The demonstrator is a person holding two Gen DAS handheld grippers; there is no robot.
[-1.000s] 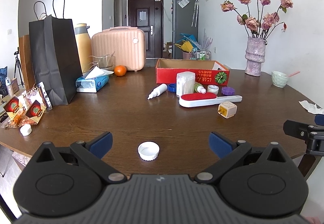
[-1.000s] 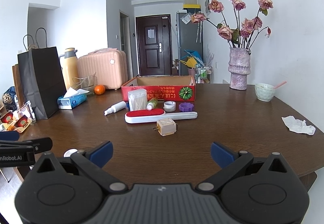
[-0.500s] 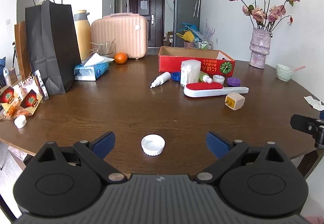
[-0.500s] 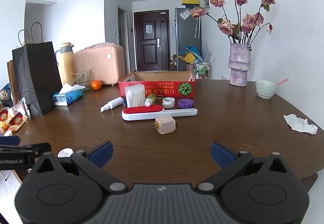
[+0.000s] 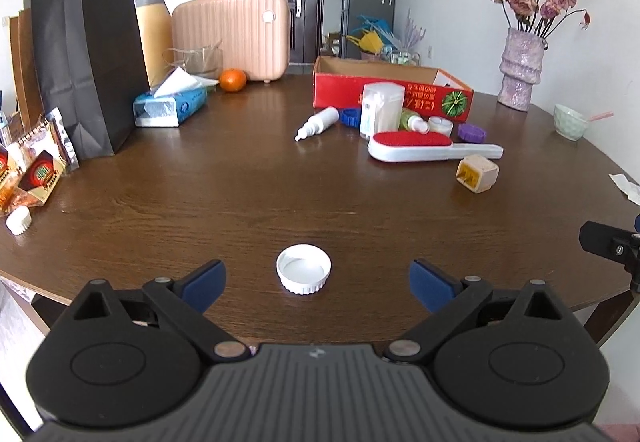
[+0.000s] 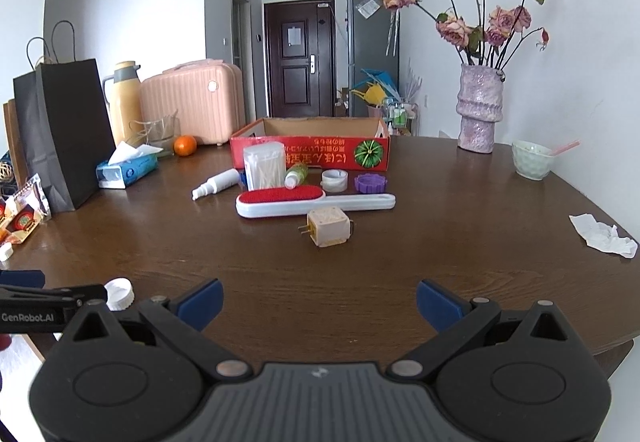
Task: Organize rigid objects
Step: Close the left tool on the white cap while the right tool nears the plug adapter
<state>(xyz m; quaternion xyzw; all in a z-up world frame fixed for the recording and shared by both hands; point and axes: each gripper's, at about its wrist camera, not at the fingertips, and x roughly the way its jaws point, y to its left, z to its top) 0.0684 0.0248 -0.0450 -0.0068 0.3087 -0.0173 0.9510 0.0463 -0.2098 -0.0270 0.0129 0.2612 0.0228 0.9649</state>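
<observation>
A white bottle cap (image 5: 303, 269) lies on the brown table just ahead of my open, empty left gripper (image 5: 318, 278); it also shows in the right wrist view (image 6: 119, 293). My right gripper (image 6: 319, 304) is open and empty, facing a beige plug cube (image 6: 328, 227). Behind the cube lie a red-and-white lint brush (image 6: 304, 200), a white spray bottle (image 6: 215, 184), a cotton-swab box (image 6: 265, 165), a green bottle (image 6: 296, 175), a tape roll (image 6: 335, 180) and a purple lid (image 6: 371, 183). An open red cardboard box (image 6: 312, 152) stands behind them.
A black paper bag (image 5: 86, 54), tissue box (image 5: 170, 106), orange (image 5: 233, 79), thermos and pink case stand at back left. Snack packets (image 5: 38, 172) and another white cap (image 5: 18, 220) lie at the left edge. A vase (image 6: 479, 108), a bowl (image 6: 533, 159) and crumpled paper (image 6: 604, 235) are at right.
The left gripper has moved forward and a little higher, so the white cap now sits closer between its fingers. The right gripper has drifted slightly forward toward the plug cube.
</observation>
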